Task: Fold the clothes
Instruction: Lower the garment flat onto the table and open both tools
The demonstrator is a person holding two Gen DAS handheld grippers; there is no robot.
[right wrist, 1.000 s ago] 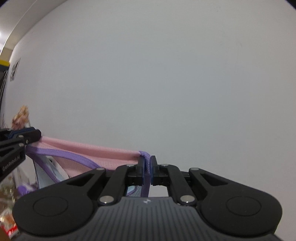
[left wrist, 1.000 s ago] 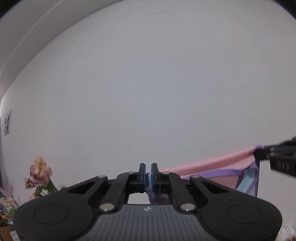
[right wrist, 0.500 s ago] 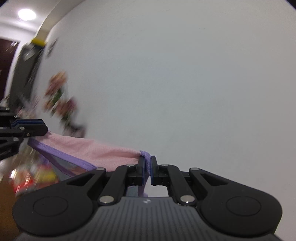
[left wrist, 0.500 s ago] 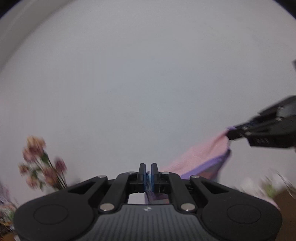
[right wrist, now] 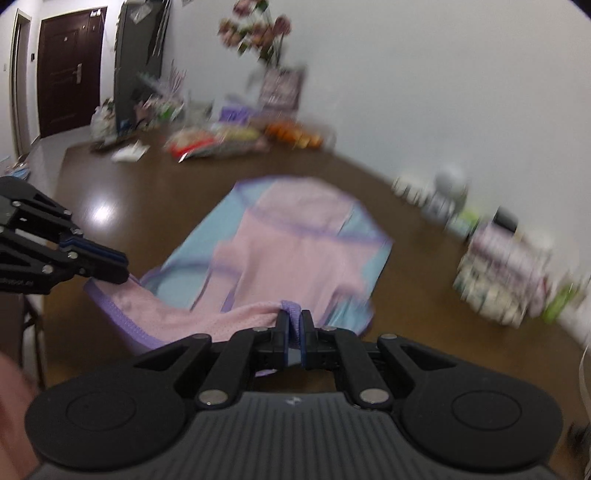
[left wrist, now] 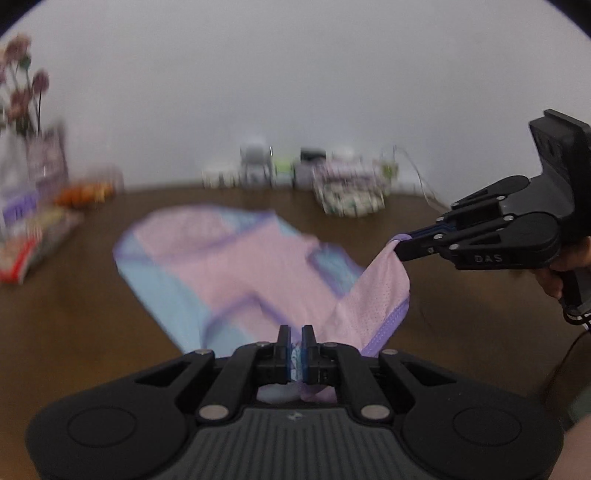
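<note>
1. One pink garment (left wrist: 236, 266) with pale blue panels and purple trim lies spread on a dark brown table (left wrist: 74, 325); most of it rests flat on the wood, while its near edge is lifted off the surface.
2. That lifted edge runs as a pink mesh strip with a purple hem between the two grippers, sagging a little in the middle.
3. Left gripper (left wrist: 295, 345): its jaws are pressed together on the garment's edge, with cloth bunched between the blue pads and hanging just below them.
4. Right gripper (right wrist: 294, 330): its jaws are likewise clamped on the purple hem, a small fold of which sticks up above the fingertips. In the left wrist view this gripper comes in from the right side, held by a hand (left wrist: 557, 273) on its grip.
5. Beyond the garment, against a white wall (left wrist: 295, 74), stands a blurred row of small boxes and bottles (left wrist: 347, 184).
6. At the table's far left end are snack packets (right wrist: 207, 142), oranges (right wrist: 291, 134) and a vase of pink flowers (right wrist: 258, 33).
7. Further off, the right wrist view shows a dark brown door (right wrist: 68, 70).
</note>
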